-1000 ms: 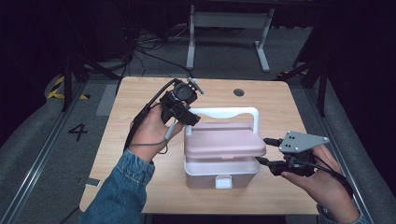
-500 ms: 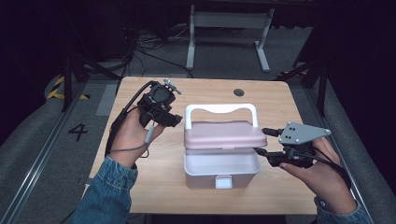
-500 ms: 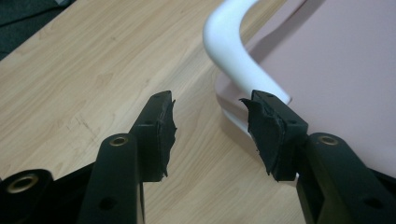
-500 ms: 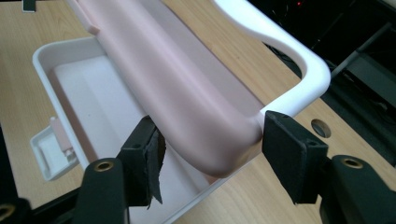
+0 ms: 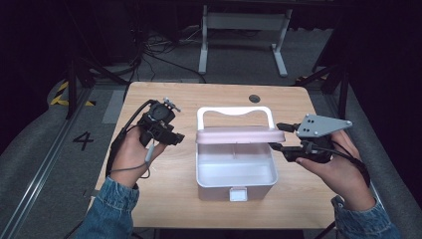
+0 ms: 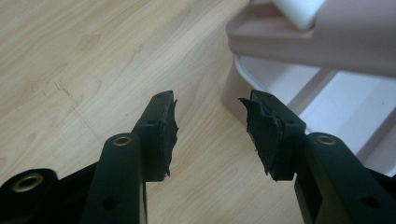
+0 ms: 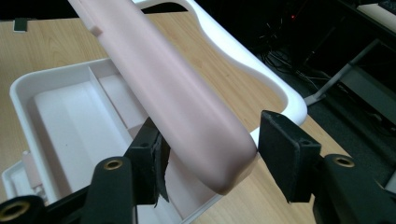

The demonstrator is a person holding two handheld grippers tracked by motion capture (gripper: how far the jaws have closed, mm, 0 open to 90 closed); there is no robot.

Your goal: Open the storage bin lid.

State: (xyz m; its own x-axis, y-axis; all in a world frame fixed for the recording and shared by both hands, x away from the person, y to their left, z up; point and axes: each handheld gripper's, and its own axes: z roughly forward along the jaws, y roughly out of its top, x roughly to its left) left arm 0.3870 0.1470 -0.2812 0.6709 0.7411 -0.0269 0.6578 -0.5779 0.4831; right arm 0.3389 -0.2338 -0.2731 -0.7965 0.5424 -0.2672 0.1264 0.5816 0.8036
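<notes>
The box (image 5: 236, 172) sits mid-bench (image 5: 149, 199), its pink lid (image 5: 239, 134) raised, long axis running left to right across the frame. The right gripper (image 7: 210, 154) is nearer: its fingers (image 7: 289, 158) straddle the lid's right end and have just been closing, one pad not yet touching. The left gripper (image 6: 208, 130) hangs released, left of the box.
</notes>
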